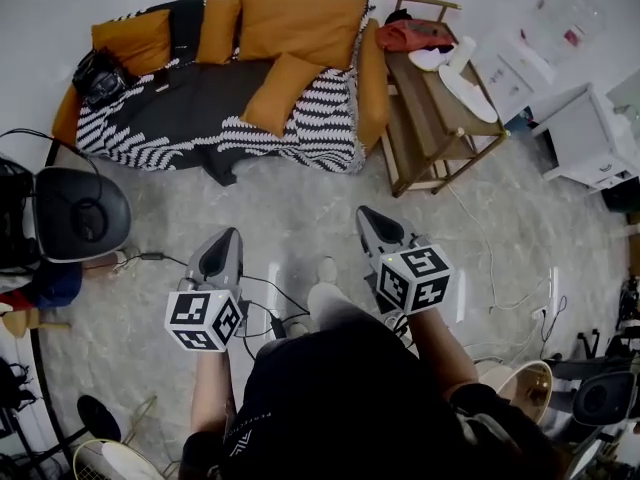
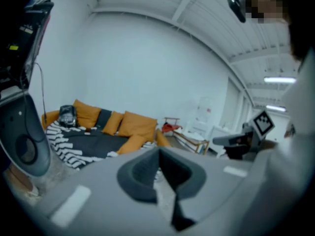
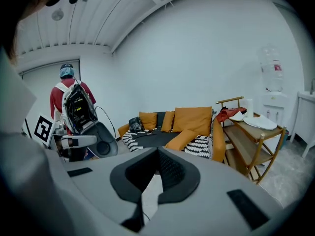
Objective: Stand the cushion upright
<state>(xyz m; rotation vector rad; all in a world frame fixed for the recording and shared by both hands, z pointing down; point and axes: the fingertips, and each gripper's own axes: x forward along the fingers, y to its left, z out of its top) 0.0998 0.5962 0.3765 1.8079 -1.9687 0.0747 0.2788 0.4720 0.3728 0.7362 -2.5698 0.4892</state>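
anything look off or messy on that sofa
One orange cushion lies slumped on the sofa seat, while the other cushions stand against the back. The striped blanket also hangs off the front.

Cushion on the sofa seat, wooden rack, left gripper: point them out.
Cushion [image 1: 276,92]: head view, centre of its face.
Wooden rack [image 1: 432,103]: head view, bare top shelf.
Left gripper [image 1: 232,234]: head view, closed jaw tips.

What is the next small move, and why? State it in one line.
Probably bring both grippers forward toward the sofa. The left gripper and right gripper hang shut and empty over the floor, well short of it, while one orange cushion lies slumped on the seat rather than standing upright.
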